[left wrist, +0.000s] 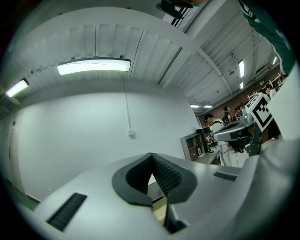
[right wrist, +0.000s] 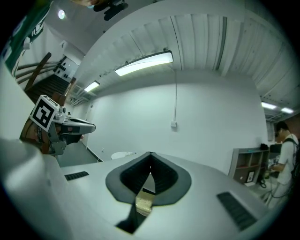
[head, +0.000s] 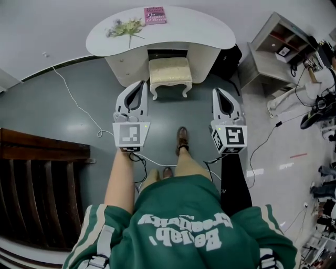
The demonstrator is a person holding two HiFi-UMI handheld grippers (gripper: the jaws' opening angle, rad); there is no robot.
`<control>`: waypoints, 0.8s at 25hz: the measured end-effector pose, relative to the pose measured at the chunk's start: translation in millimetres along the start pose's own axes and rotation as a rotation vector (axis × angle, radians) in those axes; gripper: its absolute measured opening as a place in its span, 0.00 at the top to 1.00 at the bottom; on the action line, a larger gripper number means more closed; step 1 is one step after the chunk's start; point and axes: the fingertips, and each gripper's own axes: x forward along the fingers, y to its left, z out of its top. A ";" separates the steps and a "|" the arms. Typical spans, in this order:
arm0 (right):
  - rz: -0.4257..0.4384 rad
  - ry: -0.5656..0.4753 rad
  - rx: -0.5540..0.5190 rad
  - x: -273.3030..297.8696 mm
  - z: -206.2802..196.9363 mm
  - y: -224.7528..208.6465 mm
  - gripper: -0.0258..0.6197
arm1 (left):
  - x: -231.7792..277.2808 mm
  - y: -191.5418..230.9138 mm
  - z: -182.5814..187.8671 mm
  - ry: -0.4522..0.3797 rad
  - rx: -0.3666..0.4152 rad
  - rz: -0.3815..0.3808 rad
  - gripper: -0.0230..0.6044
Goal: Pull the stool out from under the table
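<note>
Head view showed us the stool half tucked under the front edge of the counter, with our left claw and right claw both closed, empty and near it; we judged it stiff, fairly light, best taken by the seat frame's front corners.

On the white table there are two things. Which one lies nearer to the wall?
The pink book, at the far edge of the white table. The flower sprig lies to its left, closer to the front edge.
</note>
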 end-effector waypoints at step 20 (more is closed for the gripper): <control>0.154 -0.035 0.056 247.8 -38.6 -95.5 0.95 | 234.7 49.7 -77.8 0.041 0.009 0.044 0.94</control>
